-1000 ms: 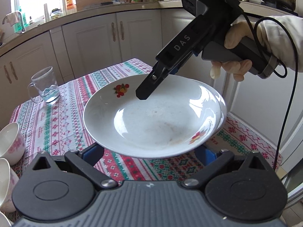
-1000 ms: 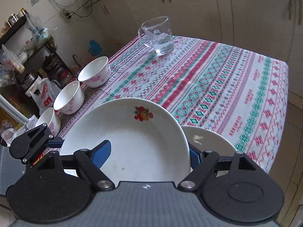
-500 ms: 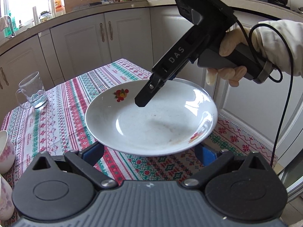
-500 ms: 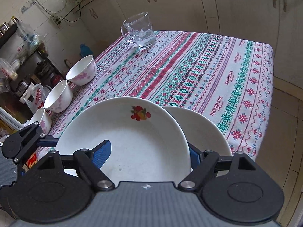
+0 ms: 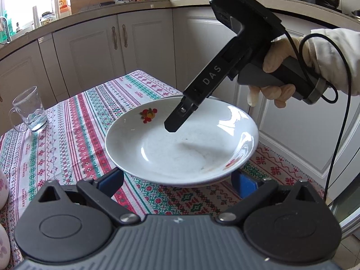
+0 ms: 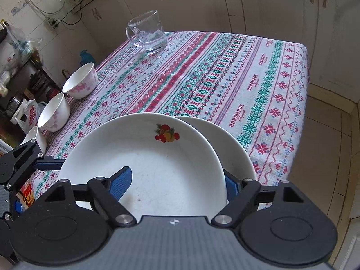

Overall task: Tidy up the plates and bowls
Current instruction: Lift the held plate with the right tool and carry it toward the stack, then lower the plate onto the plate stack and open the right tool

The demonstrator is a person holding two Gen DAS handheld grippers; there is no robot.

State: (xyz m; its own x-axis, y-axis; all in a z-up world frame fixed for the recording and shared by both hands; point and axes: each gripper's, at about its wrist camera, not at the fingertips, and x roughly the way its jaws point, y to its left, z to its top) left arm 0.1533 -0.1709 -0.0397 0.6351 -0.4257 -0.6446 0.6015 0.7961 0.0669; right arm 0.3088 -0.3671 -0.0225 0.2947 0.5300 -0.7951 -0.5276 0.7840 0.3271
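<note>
Leftmost in the right wrist view, three floral bowls (image 6: 80, 83) stand in a row along the left edge of the patterned tablecloth (image 6: 236, 72), each close to the drop, with the nearest one partly hidden behind the left gripper (image 6: 21, 171). Beyond them a glass mug (image 6: 147, 31) sits near the far edge, and the wide middle of the cloth between mug and plates lies bare. Nearer the camera, the upper plate (image 6: 144, 164) with a fruit motif is tilted over a lower plate (image 6: 234, 148), whose rim shows past its right side; the lower plate lies close to the table's right edge, where the cloth hangs down toward a tiled floor. The right gripper (image 6: 177, 184) straddles the upper plate's near rim, one blue pad inside the plate and the other outside it, but whether the pads press on the rim cannot be told. From the left wrist view, the mug (image 5: 30, 110) is at far left, the upper plate (image 5: 182, 144) sits centre, raised at its near side, and the left gripper (image 5: 177, 180) has its blue pads spread wide on either side of the plate's near rim, apart from it. To the right, a gloved hand (image 5: 281, 72) holds the right gripper (image 5: 173, 124) angled down into the plate, in front of white cabinet doors (image 5: 292, 123).
</note>
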